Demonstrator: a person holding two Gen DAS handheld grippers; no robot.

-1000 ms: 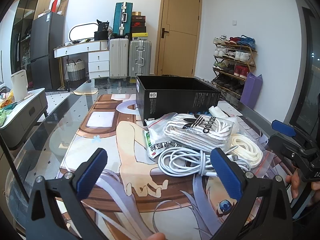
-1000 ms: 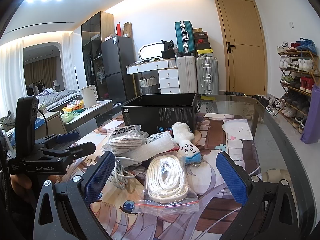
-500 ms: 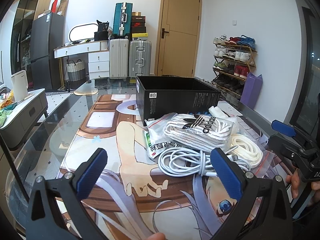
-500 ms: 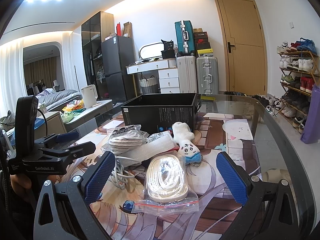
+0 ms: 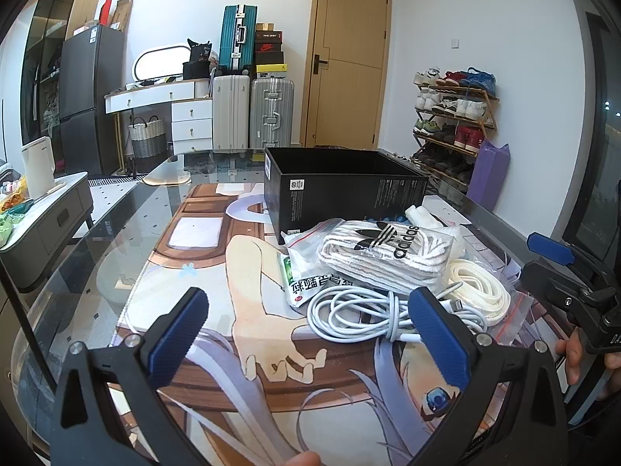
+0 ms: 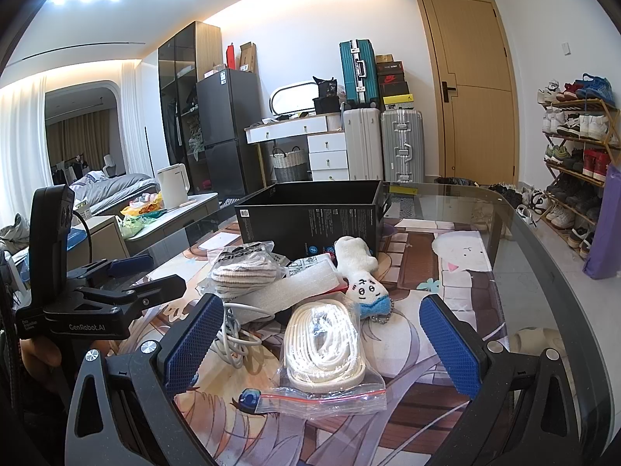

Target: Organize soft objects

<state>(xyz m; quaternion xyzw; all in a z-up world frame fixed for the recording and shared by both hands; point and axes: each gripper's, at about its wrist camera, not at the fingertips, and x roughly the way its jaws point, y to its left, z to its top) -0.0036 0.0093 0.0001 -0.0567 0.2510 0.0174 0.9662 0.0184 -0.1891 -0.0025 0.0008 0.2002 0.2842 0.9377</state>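
Note:
An open black box stands mid-table. In front of it lie bagged adidas socks, a coiled white cable, a bagged white strap coil, a green-and-white packet, a white foam sheet and a small plush toy. My left gripper is open, low over the mat, just short of the cable. My right gripper is open, with the bagged strap coil lying between its fingers on the table.
The glass table carries a printed mat. A grey side cabinet with a kettle stands left. Suitcases, a door and a shoe rack line the far walls. A purple bag leans by the rack.

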